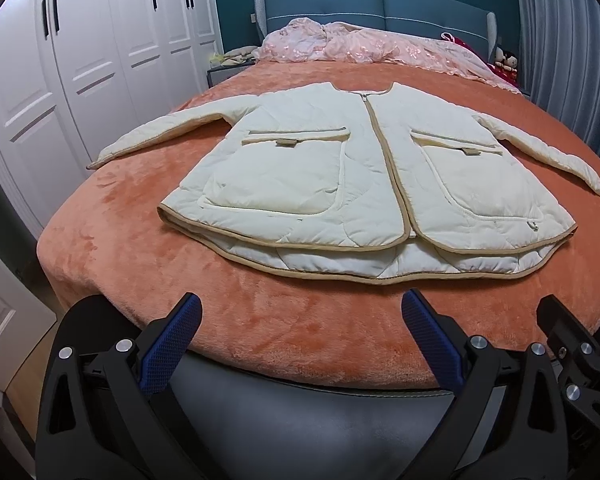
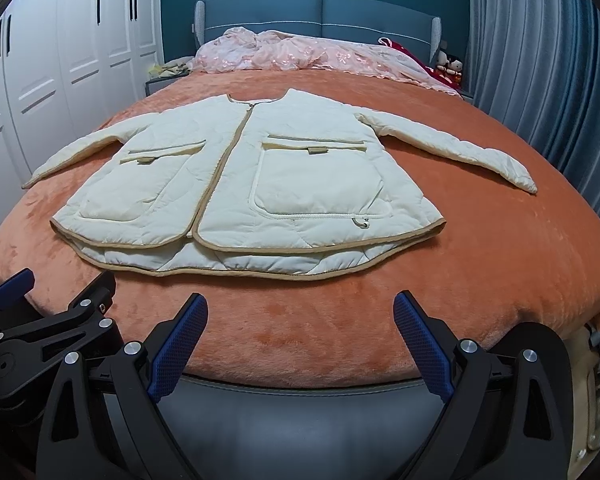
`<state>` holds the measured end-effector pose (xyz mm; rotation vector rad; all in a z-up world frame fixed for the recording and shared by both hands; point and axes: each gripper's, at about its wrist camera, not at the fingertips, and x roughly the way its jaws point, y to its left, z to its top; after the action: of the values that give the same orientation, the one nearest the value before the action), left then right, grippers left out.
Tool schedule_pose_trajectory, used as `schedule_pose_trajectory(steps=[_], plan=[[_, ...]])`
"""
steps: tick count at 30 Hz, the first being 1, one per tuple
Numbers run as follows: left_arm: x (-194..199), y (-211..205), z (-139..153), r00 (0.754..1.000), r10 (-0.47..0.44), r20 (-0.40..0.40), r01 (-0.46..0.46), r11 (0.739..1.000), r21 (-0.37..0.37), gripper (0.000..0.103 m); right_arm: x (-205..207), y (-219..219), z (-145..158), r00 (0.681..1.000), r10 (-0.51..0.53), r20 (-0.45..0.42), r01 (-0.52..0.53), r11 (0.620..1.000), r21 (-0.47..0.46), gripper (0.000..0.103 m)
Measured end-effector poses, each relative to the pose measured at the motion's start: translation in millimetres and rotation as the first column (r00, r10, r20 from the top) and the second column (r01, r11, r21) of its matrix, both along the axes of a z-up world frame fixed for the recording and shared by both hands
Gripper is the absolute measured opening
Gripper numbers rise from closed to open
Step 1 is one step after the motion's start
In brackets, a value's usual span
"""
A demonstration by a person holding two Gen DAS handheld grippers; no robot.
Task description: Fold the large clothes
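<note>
One cream quilted jacket with tan binding, two flap pockets and two sleeves is being shown lying flat and zipped, front up, in the middle of an orange plush blanket covering a bed, with its hem toward the cameras and its collar toward a crumpled pink quilt by the blue padded headboard. Bare blanket is being left open around the jacket on every side, widest between the hem and the near bed edge. Two grippers are being held side by side beyond that edge, apart from the jacket: the left gripper and the right gripper, each with blue-padded jaws spread wide and gripping nothing.
</note>
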<state>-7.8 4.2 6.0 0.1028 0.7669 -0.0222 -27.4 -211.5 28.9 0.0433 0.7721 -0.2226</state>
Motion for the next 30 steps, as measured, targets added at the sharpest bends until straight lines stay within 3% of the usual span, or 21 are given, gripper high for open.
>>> schedule_pose_trajectory(steps=[10,15,30], plan=[[0,4,17,1.000,0.014,0.009,-0.014,1.000,0.016,0.098,-1,2,24,0.999,0.011,0.046,-0.013,0.999,0.035,0.092],[0,14,26,0.999,0.038,0.000,-0.038,0.999,-0.017,0.098,-1,9,37,0.998,0.032,0.062,-0.034,0.999,0.031,0.092],[0,15,30,0.999,0.047,0.012,-0.047,0.999,0.001,0.098,-4,12,41,0.997,0.040,0.061,-0.042,0.998,0.036,0.092]])
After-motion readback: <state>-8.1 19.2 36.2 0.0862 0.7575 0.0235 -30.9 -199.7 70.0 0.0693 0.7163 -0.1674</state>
